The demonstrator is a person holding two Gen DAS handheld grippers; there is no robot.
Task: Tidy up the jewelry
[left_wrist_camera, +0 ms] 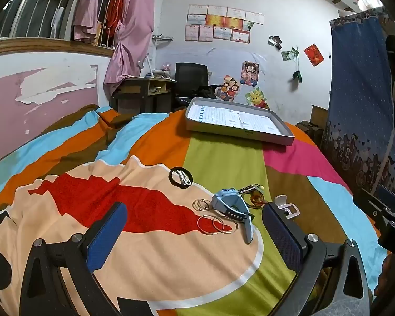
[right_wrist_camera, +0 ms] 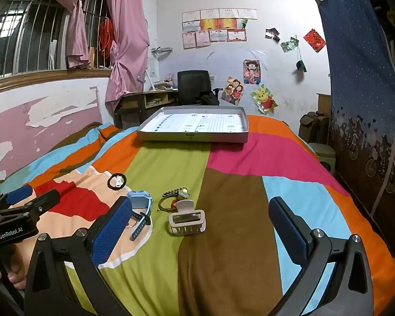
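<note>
Jewelry lies on a colourful bedspread. A blue watch (left_wrist_camera: 230, 204) (right_wrist_camera: 141, 205) sits beside several thin gold hoops (left_wrist_camera: 214, 222). A black hair tie with a silver clip (left_wrist_camera: 181, 177) (right_wrist_camera: 116, 181) lies farther back. A beaded keychain (left_wrist_camera: 252, 193) (right_wrist_camera: 175, 197) and a white claw clip (right_wrist_camera: 187, 220) (left_wrist_camera: 287, 206) lie to the right. A grey shallow box (left_wrist_camera: 239, 133) (right_wrist_camera: 192, 137) lined with paper stands at the bed's far end. My left gripper (left_wrist_camera: 194, 226) is open, hovering near the hoops and watch. My right gripper (right_wrist_camera: 200, 218) is open around the claw clip's area, above the bed.
A pink curtain (right_wrist_camera: 123, 39) and barred window are at the left, a desk with a black chair (right_wrist_camera: 193, 85) behind the bed, a blue patterned curtain (right_wrist_camera: 363, 79) at the right. A person's hand (right_wrist_camera: 10, 271) holds the left gripper's handle.
</note>
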